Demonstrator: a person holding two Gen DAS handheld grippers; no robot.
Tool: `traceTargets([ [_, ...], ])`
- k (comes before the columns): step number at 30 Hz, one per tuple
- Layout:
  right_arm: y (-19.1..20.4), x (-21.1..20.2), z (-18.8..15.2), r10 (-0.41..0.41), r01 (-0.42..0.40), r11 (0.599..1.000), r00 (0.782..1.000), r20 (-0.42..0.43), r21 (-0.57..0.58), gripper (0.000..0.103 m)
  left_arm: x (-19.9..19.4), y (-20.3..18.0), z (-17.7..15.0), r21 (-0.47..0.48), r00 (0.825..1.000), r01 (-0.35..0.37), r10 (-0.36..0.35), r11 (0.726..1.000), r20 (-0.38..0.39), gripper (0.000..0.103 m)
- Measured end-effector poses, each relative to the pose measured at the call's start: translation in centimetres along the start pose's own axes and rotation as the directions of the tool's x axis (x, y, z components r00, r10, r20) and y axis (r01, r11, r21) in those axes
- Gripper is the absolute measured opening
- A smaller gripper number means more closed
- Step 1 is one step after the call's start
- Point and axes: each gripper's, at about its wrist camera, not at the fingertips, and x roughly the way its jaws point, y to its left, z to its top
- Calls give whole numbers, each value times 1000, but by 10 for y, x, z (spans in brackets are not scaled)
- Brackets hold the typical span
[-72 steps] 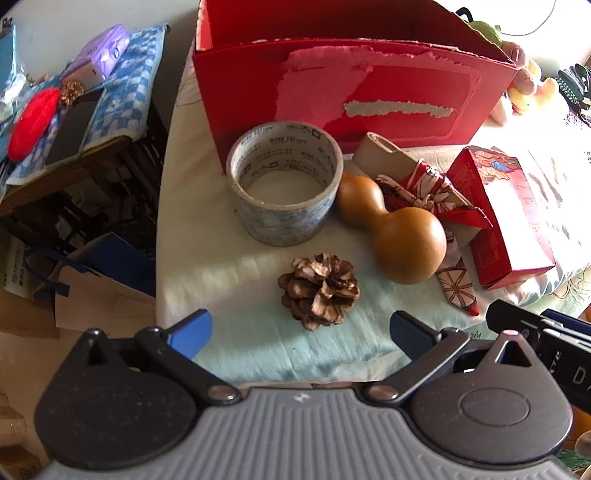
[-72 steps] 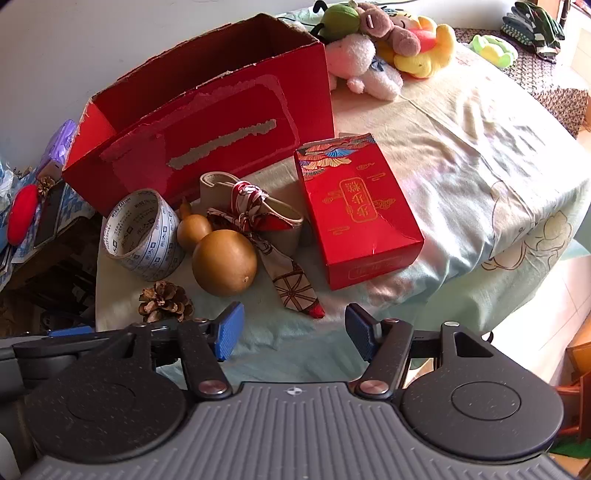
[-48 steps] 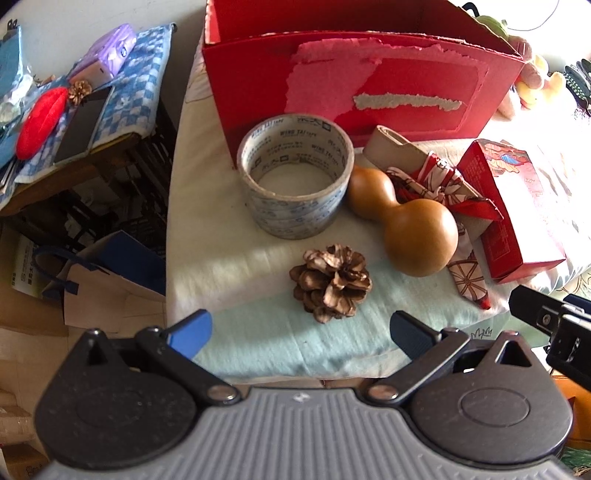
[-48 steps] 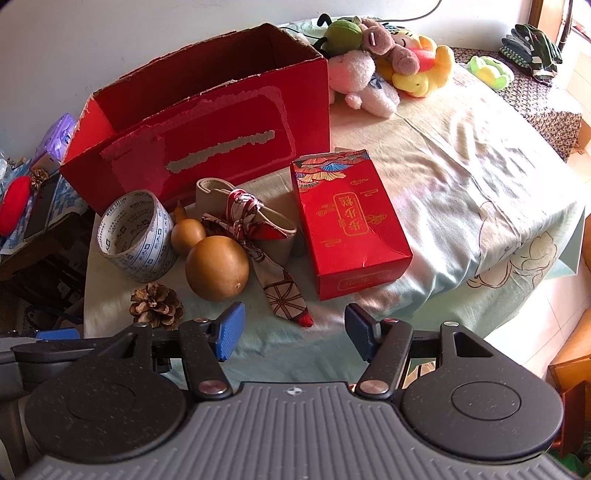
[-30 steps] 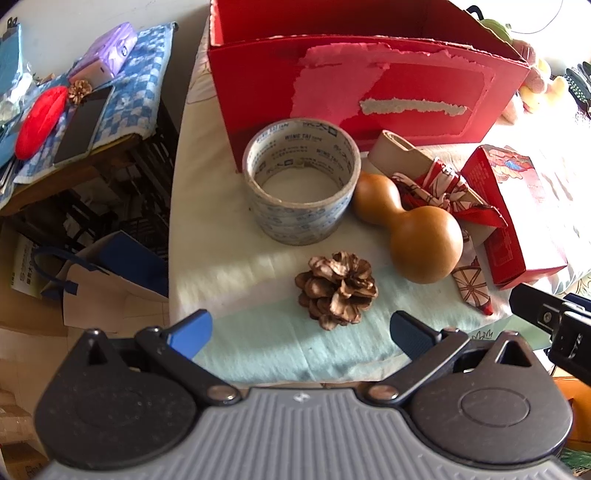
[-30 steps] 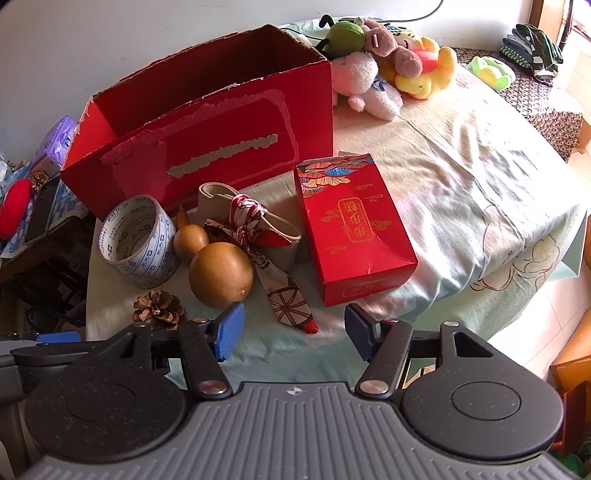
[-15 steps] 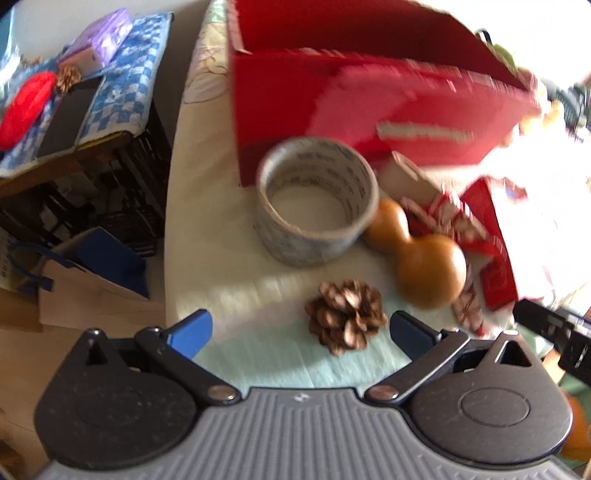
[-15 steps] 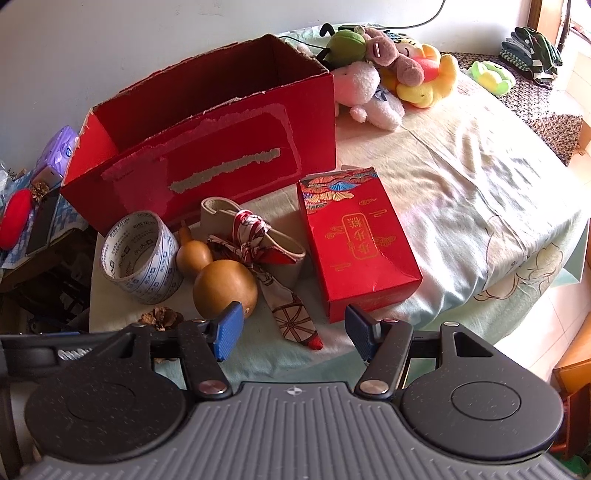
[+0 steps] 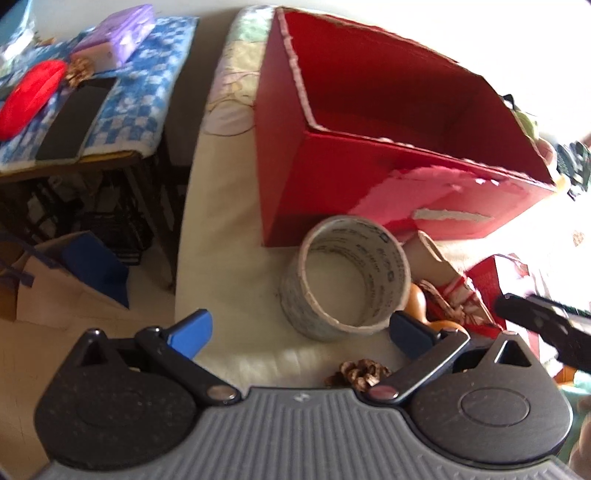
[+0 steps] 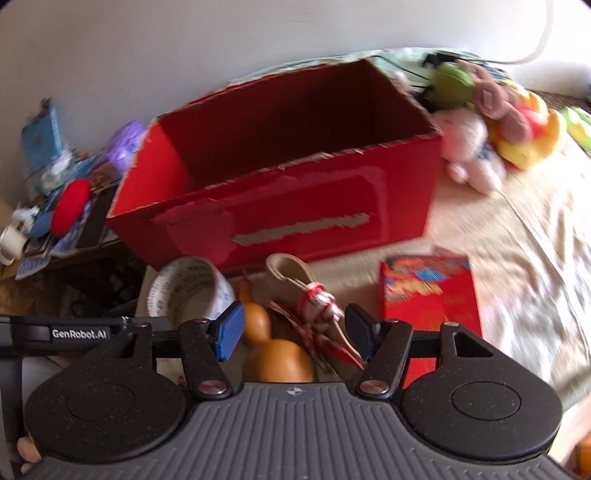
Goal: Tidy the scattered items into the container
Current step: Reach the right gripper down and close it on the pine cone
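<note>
A large open red cardboard box [image 9: 369,173] stands on the cloth-covered table; it also shows in the right wrist view [image 10: 288,206]. In front of it lie a roll of tape [image 9: 347,284], a brown gourd [image 10: 277,354], a tan roll tied with red patterned ribbon [image 10: 310,299], a red packet [image 10: 432,295] and a pine cone [image 9: 360,373]. My left gripper [image 9: 301,328] is open and empty, over the table's near edge just short of the tape roll. My right gripper [image 10: 295,332] is open and empty, above the gourd and the ribbon roll.
Several plush toys [image 10: 491,122] lie behind and to the right of the box. A side table with a blue checked cloth [image 9: 122,99], a red pouch [image 9: 31,98] and a purple box [image 9: 118,35] stands to the left. Paper bags [image 9: 66,280] sit on the floor.
Both grippers have moved forward and up towards the box. The pine cone has slid under the left gripper's body, and the gourd now lies between the right fingers. Both stay open.
</note>
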Motion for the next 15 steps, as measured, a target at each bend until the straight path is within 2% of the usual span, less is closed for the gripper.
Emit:
traceTargets([
  [4,7,12,11,103,-112,986,992,-78,-126,64,-7,-9,-19,196,997,73,-69,978,-27,102],
  [5,8,16,13,136,-150,979,984,-112,-137,64,-7,-12,-25,236,995,93,-86,967,-42,102],
  [7,9,24,14,219,-245,961,957,-192,-127,64,-5,-17,-33,286,991,128,-112,950,-70,102],
  [9,14,31,13,283,-321,939,925,-253,-126,64,-2,-19,-38,300,986,162,-142,940,-88,100],
  [10,17,34,11,295,-339,932,916,-272,-131,64,1,-19,-40,292,983,180,-158,939,-98,98],
  [12,27,39,6,305,-358,923,903,-302,-139,63,8,-19,-42,284,977,203,-176,937,-120,86],
  [15,39,46,-1,315,-380,915,884,-345,-138,59,18,-20,-45,287,973,213,-178,934,-144,75],
])
